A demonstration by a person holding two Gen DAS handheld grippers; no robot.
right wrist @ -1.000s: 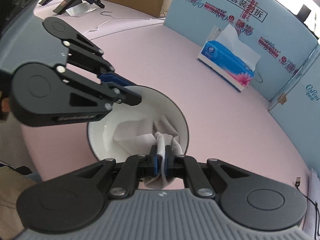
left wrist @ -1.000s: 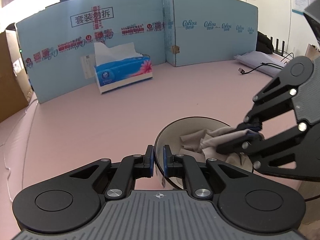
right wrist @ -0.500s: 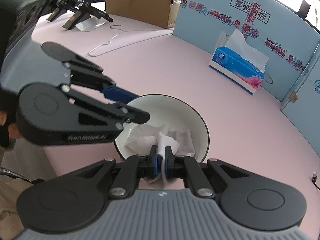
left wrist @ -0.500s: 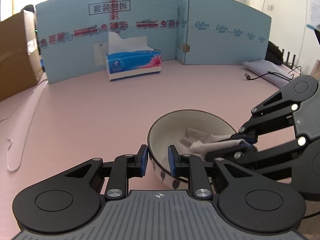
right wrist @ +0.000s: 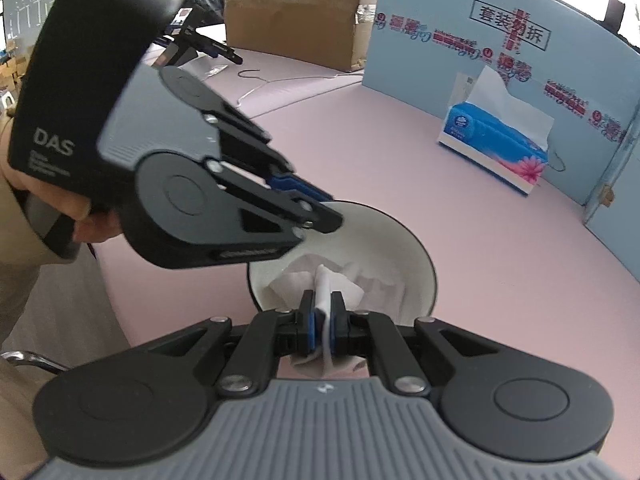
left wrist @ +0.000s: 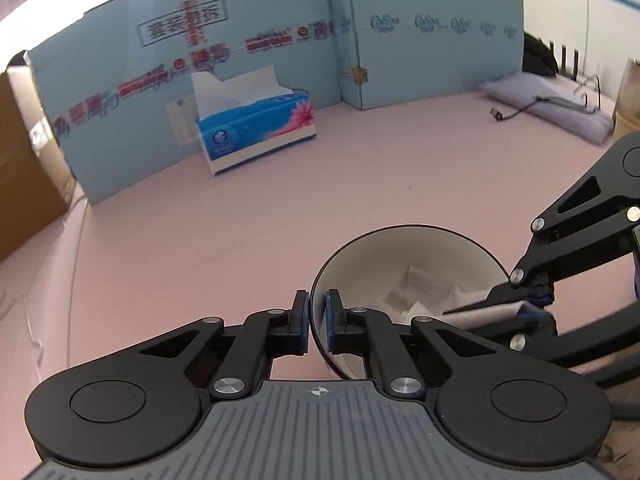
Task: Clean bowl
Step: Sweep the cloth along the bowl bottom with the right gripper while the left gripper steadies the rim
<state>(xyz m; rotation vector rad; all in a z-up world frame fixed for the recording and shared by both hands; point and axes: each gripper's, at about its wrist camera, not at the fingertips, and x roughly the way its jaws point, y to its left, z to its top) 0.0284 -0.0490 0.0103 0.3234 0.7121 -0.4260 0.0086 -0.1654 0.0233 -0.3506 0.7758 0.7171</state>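
A bowl (left wrist: 404, 256), white inside with a dark rim and outside, sits tilted over the pink table. My left gripper (left wrist: 317, 322) is shut on the bowl's near rim, one finger inside and one outside. My right gripper (right wrist: 323, 320) is shut on a crumpled white tissue (right wrist: 320, 280) that lies down in the bowl (right wrist: 400, 248). In the left wrist view the right gripper reaches in from the right with the tissue (left wrist: 416, 292) against the inner wall. In the right wrist view the left gripper comes in from the left over the rim.
A blue tissue box (left wrist: 256, 132) stands at the back by a light-blue cardboard screen (left wrist: 400, 40). A brown carton (right wrist: 296, 4), a wire hanger (right wrist: 260, 80) and another gripper lie at the far left. A folded cloth and cable (left wrist: 544, 108) lie at right.
The left gripper has closed tight on the bowl's rim after standing wider half a second ago, and the bowl has tipped. The right gripper keeps the tissue inside the bowl.
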